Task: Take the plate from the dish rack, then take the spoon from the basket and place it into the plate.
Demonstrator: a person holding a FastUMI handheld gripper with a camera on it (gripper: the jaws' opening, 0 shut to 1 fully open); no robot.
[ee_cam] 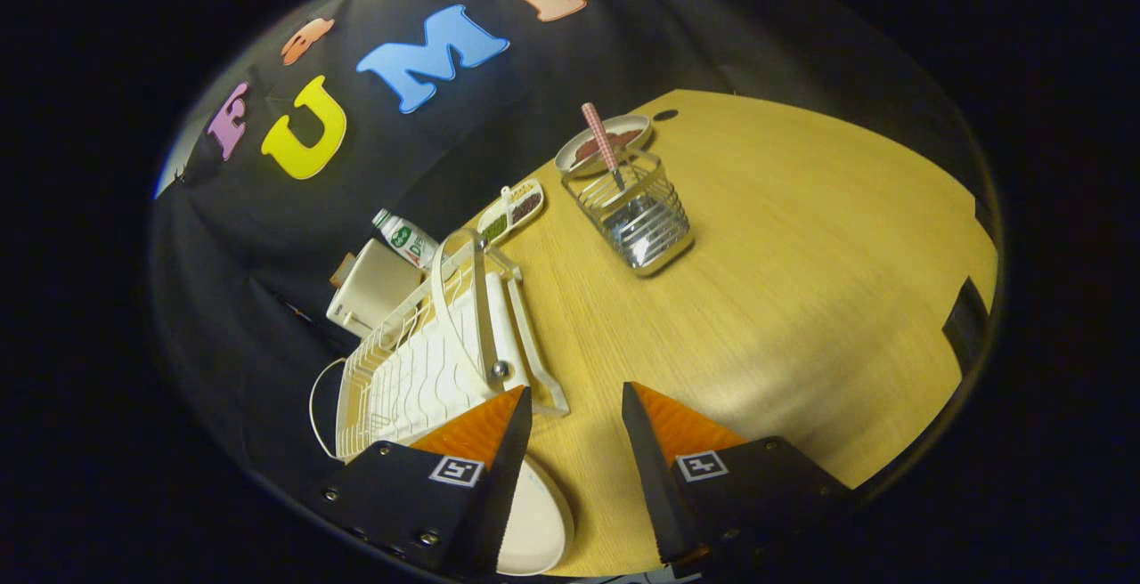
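Over the near part of the wooden desk point(784, 299) hangs the tool point(577, 399), its two fingers spread wide with bare desk showing in the gap between them; they pinch nothing. Under the left finger point(499, 442) lies a white plate point(539, 522), flat on the desk, its rim poking out into the gap; whether the finger actually touches it I cannot tell.

Just ahead of that same finger sits the white dish rack point(419, 370), with a tall looped wire standing up from it. It lies along the desk's left edge, next to the black cloth wall. A thin white cord point(313, 406) curls off the rack's outer side.

Beyond the rack, near the far-left corner of the desk, a white boxy container point(370, 295) and a white bottle with a green label point(405, 237) lie close together, and a narrow divided tray point(512, 210) with dark and green contents sits just past them.

Further along, well beyond the fingers, stands a wire basket point(637, 214). Inside it is the spoon point(604, 143), bowl down, its red-and-white checked handle leaning out above the rim. Right behind the basket rests a small round dish point(623, 134) with something reddish-brown in it.
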